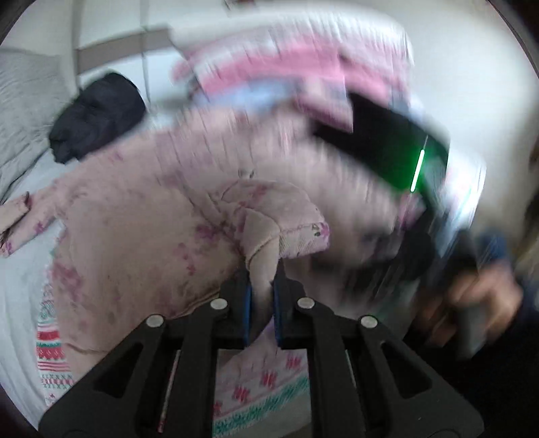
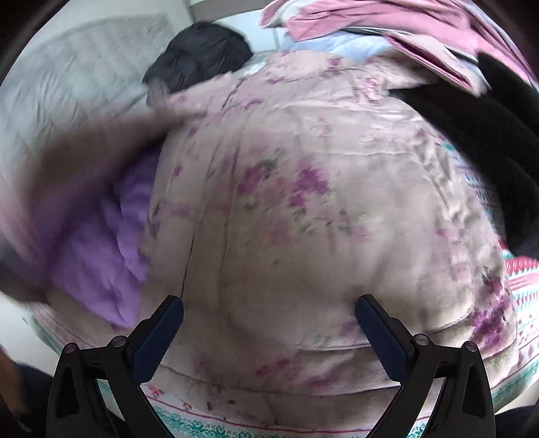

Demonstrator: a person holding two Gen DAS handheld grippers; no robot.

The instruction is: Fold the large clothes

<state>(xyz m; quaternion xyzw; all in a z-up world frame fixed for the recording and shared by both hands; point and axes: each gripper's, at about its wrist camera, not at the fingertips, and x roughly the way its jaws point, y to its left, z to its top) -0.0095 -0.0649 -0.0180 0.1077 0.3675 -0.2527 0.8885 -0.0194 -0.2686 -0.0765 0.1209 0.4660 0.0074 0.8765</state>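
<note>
A large pale pink garment with purple flowers (image 1: pixel 134 215) lies spread over a bed. My left gripper (image 1: pixel 262 286) is shut on a bunched fold of that garment (image 1: pixel 266 236), which rises lifted between the blue pads. The right wrist view shows the same flowered garment (image 2: pixel 303 209) filling the frame, with a purple lining (image 2: pixel 111 242) turned out at its left. My right gripper (image 2: pixel 269 313) hangs open just above the cloth, nothing between its fingers. The other gripper with a green light (image 1: pixel 417 161) and a hand (image 1: pixel 471 303) show blurred at the right of the left wrist view.
A dark bundle (image 1: pixel 97 114) lies by a grey pillow (image 1: pixel 23 101) at the back. Pink and blue clothes (image 2: pixel 370 30) are heaped at the far right beside a black garment (image 2: pixel 488 134). A patterned bedspread (image 1: pixel 50 353) lies under the flowered garment.
</note>
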